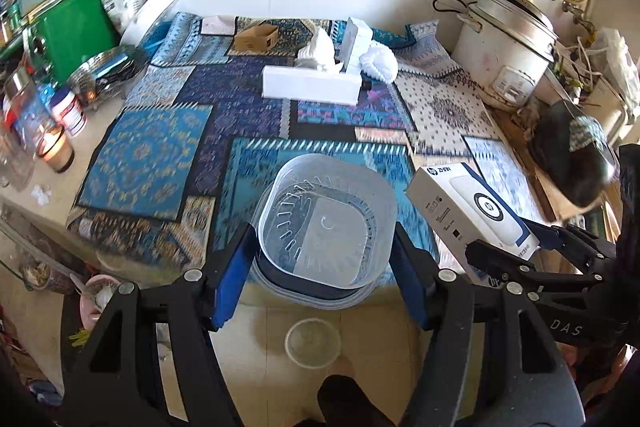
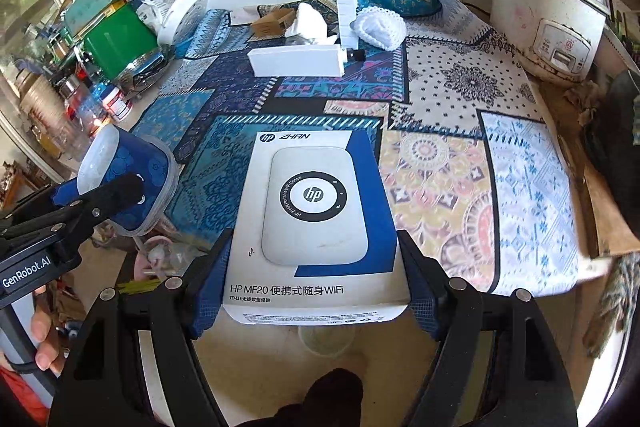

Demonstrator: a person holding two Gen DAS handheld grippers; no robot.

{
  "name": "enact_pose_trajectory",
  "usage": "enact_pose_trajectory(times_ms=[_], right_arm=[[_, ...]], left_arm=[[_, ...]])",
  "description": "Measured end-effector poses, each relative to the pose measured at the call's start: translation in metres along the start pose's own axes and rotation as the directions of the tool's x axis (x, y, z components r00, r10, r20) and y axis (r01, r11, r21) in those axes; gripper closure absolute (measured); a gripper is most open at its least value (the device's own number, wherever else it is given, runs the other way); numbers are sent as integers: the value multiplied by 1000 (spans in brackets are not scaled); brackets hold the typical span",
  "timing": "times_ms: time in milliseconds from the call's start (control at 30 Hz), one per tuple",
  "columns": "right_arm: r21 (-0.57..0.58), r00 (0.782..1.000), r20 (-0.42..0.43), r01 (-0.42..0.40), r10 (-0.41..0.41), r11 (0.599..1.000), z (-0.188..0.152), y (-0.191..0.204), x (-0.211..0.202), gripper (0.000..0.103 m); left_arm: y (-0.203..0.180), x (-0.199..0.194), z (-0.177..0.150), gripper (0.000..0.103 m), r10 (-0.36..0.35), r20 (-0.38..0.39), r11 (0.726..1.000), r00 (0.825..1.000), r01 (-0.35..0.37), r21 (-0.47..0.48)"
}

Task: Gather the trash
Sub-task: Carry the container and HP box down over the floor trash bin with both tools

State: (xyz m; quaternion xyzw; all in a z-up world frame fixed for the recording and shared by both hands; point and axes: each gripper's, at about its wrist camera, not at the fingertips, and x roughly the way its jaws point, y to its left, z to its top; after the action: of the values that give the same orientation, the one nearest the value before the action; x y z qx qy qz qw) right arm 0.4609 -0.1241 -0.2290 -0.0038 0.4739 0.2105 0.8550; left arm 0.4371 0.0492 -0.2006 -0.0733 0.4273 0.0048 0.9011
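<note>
My left gripper (image 1: 324, 259) is shut on a clear plastic bin with a blue band (image 1: 326, 223), held at the table's near edge; the bin also shows in the right wrist view (image 2: 128, 179). My right gripper (image 2: 316, 275) is shut on a white and blue HP WiFi box (image 2: 316, 223), held just right of the bin; the box also shows in the left wrist view (image 1: 472, 211). Further back on the patterned cloth lie a long white box (image 1: 310, 85), crumpled white tissue (image 1: 318, 51), a small brown carton (image 1: 256, 37) and a white knitted piece (image 1: 378, 61).
A white rice cooker (image 1: 506, 39) stands at the back right. A green tin (image 1: 72, 27), jars and a lit candle glass (image 1: 56, 147) crowd the left side. A dark bag (image 1: 572, 151) lies at the right edge. A clear round tub (image 1: 312, 343) sits on the floor below.
</note>
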Motion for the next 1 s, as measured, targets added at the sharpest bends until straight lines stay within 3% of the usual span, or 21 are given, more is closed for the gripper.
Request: enact_pose_trajectory(times_ms=[233, 500, 767, 1000], right_arm=[[30, 998, -52, -23, 25, 999, -64, 35, -2, 29], [71, 983, -176, -46, 58, 996, -121, 42, 33, 29], [84, 947, -315, -38, 62, 996, -173, 12, 110, 29], [84, 900, -432, -16, 51, 996, -234, -27, 213, 29]], left_arm=[[19, -15, -65, 38, 16, -64, 1000, 998, -14, 19], [26, 18, -126, 38, 23, -186, 1000, 982, -24, -1], [28, 94, -184, 38, 51, -291, 998, 955, -63, -31], [40, 193, -248, 38, 50, -371, 992, 927, -90, -92]])
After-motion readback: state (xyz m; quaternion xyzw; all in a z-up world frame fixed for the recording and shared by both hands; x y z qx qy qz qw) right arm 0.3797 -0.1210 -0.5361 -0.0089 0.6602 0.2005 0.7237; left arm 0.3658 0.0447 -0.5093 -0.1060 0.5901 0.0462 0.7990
